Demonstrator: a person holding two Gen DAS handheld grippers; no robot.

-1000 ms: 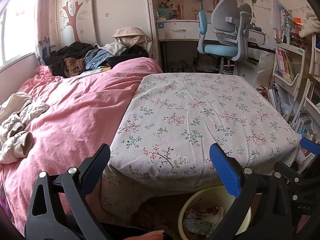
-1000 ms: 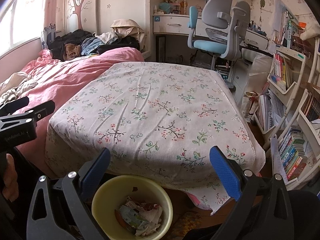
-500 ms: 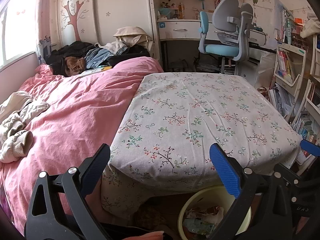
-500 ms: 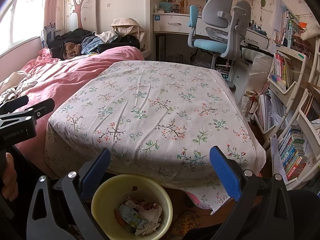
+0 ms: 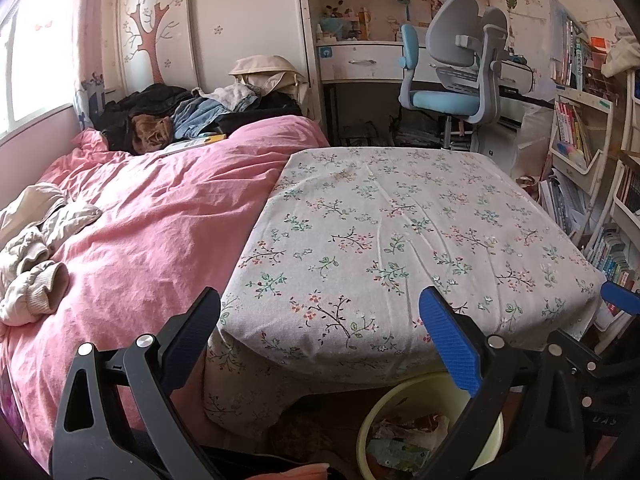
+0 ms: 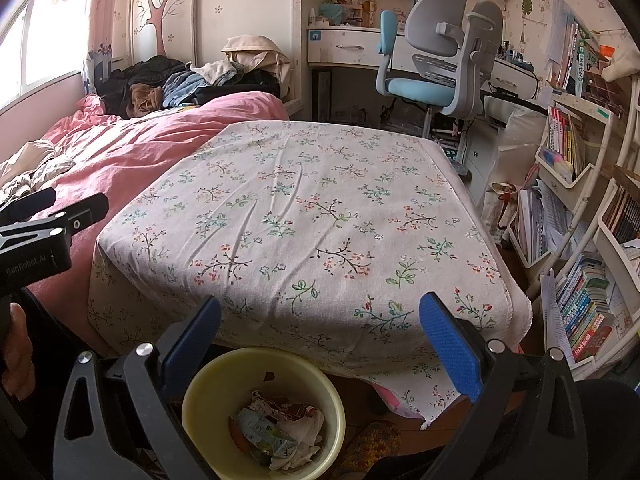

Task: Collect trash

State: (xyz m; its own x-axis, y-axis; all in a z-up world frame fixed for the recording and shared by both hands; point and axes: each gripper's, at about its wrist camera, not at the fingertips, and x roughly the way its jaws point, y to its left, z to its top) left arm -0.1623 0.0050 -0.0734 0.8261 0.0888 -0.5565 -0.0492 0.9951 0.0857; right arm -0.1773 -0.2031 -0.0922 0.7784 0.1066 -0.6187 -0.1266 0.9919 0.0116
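A pale yellow bin (image 6: 224, 384) stands on the floor below the near edge of a table under a floral cloth (image 6: 320, 208). Crumpled wrappers and paper (image 6: 276, 428) lie inside the bin. My right gripper (image 6: 320, 344) hangs just above the bin, open, nothing between its blue pads. In the left wrist view the same bin (image 5: 376, 420) shows at lower right, partly hidden by a finger. My left gripper (image 5: 320, 336) is open and empty over the table's near left corner. The floral cloth (image 5: 400, 232) carries no objects.
A bed with a pink duvet (image 5: 152, 216) and a heap of clothes (image 5: 180, 116) lies to the left. A blue and grey desk chair (image 6: 436, 64) stands behind the table. Bookshelves (image 6: 592, 264) crowd the right side. A patterned slipper (image 6: 372, 440) lies by the bin.
Both views have shifted only slightly; the grippers stay open and the bin's contents look the same.
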